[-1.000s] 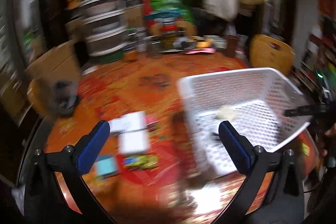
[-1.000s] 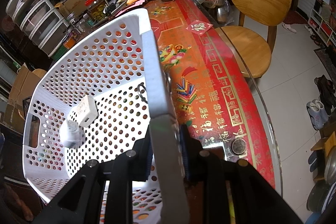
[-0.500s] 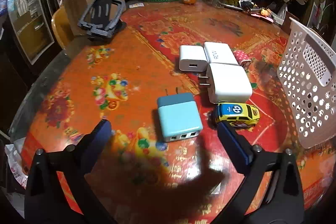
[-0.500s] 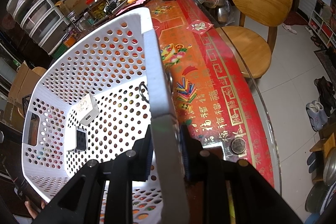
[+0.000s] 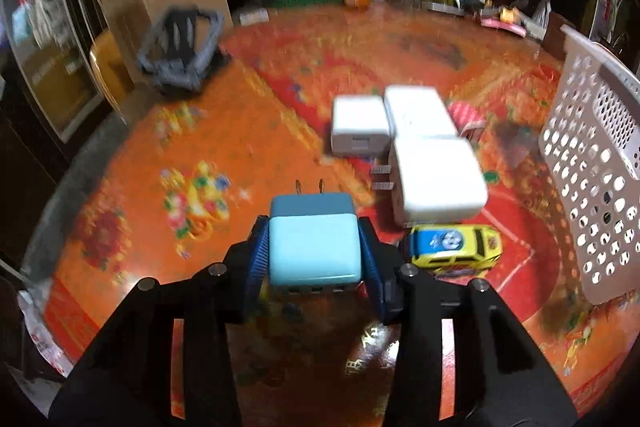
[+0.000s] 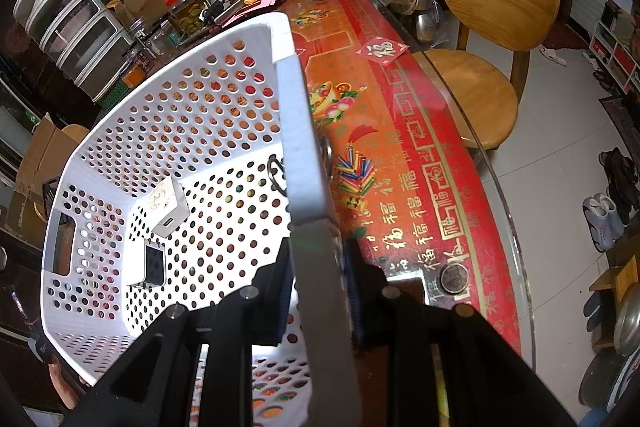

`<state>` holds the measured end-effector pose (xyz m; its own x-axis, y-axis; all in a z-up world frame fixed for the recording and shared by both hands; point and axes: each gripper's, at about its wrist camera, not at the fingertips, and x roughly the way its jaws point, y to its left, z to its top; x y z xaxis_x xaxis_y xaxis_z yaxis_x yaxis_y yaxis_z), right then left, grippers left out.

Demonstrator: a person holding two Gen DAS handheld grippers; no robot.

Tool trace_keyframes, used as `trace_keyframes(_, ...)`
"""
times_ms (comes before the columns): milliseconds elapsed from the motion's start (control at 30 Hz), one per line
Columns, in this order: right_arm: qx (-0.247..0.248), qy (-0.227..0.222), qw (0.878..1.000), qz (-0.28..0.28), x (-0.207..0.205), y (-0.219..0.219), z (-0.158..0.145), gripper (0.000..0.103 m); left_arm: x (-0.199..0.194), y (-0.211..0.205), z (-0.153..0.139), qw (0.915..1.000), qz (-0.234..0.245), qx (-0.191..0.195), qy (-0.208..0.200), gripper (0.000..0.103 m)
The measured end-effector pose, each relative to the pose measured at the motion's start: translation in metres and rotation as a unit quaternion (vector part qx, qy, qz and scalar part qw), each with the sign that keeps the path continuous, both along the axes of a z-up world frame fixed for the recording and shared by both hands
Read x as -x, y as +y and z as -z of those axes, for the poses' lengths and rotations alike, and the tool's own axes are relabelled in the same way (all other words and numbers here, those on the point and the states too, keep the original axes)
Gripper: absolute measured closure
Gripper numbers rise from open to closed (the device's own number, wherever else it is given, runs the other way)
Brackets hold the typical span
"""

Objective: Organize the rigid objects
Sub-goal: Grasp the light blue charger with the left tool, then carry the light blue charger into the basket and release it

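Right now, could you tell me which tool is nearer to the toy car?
Left. The left tool is closing around the blue charger right beside the toy car. The right tool is clamped on the basket's rim, farther off.

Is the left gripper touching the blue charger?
Touching. The left wrist view shows the left gripper closing, both pads against the sides of the blue charger, with no gap visible.

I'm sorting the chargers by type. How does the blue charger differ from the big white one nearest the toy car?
The blue charger is two-tone blue and sits between the left gripper's closing jaws; the big white charger is plain white, larger and untouched. Blue's prongs point away from the camera, white's leftward. Both lie flat on the table.
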<state>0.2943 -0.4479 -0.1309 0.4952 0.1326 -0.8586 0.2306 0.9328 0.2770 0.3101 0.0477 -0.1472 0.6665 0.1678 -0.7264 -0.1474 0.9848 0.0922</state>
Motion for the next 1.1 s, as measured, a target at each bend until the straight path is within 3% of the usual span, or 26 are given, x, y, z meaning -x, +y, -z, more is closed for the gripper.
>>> trace_keyframes(200,0.001,0.000,1.000,-0.001,-0.001,0.000,0.000,0.079,0.015,-0.005,-0.040,0.9975,-0.006,-0.034,-0.061,0.063)
trace_keyframes(600,0.001,0.001,1.000,-0.001,-0.001,0.001,0.000,0.079,0.013,-0.014,-0.110,0.9939,0.005,-0.055,-0.096,0.063)
trace_keyframes(733,0.001,0.001,1.000,-0.001,-0.001,0.001,0.000,0.079,0.014,-0.028,-0.129,0.9911,0.012,-0.075,-0.109,0.063)
trace_keyframes(1100,0.001,0.001,1.000,-0.002,-0.001,0.000,0.000,0.079,0.022,-0.104,-0.166,0.9867,0.072,-0.069,-0.129,0.063)
